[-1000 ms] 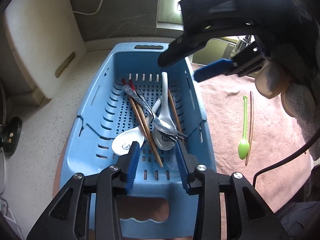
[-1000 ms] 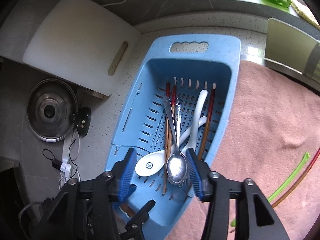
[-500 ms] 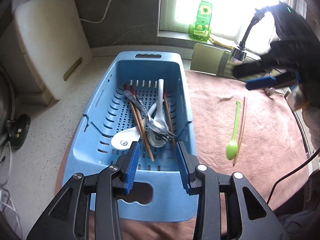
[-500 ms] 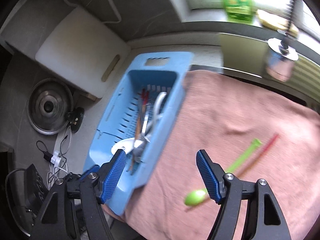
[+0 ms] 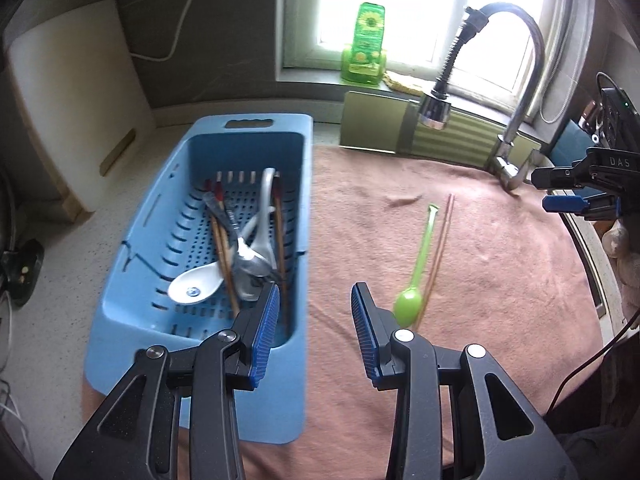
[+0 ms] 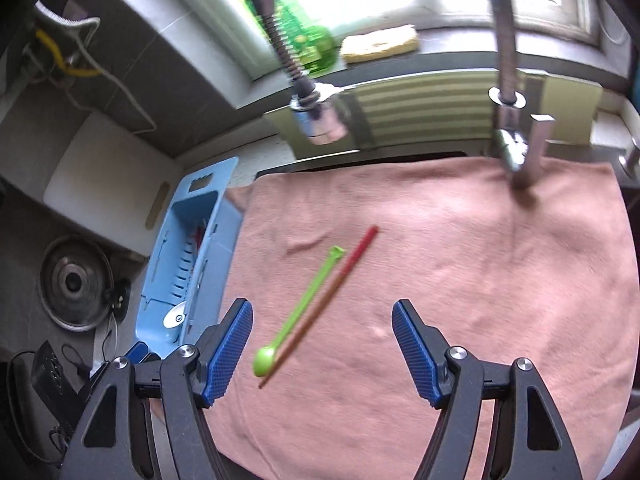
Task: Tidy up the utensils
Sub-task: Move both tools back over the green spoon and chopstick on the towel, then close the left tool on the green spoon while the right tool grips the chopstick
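Note:
A blue slotted basket [image 5: 132, 280] holds a white ceramic spoon [image 5: 196, 286], a metal spoon [image 5: 250, 264], several brown chopsticks [image 5: 224, 252] and a long white spoon [image 5: 266, 216]. On the pink towel [image 5: 480, 300] to its right lie a green plastic spoon [image 5: 420, 256] and one red-brown chopstick [image 5: 440, 240], side by side. My left gripper [image 5: 314, 300] hangs open and holds nothing, above the basket's near right rim. My right gripper [image 6: 322, 312] hovers above the green spoon [image 6: 304, 308] and chopstick [image 6: 340, 280]; its jaws are closing with nothing gripped. It also shows at the far right [image 5: 576, 200].
A curved faucet [image 5: 520, 80] with its spray head stands at the towel's far edge. A green soap bottle [image 5: 368, 40] is on the sill. A white cutting board [image 5: 68, 112] leans at the left. A pot lid [image 6: 72, 284] and cables lie left of the basket [image 6: 192, 232].
My right gripper has swung from over the basket out to the right, above the towel. My left gripper has drawn back and shifted right, off the basket's middle to its right rim.

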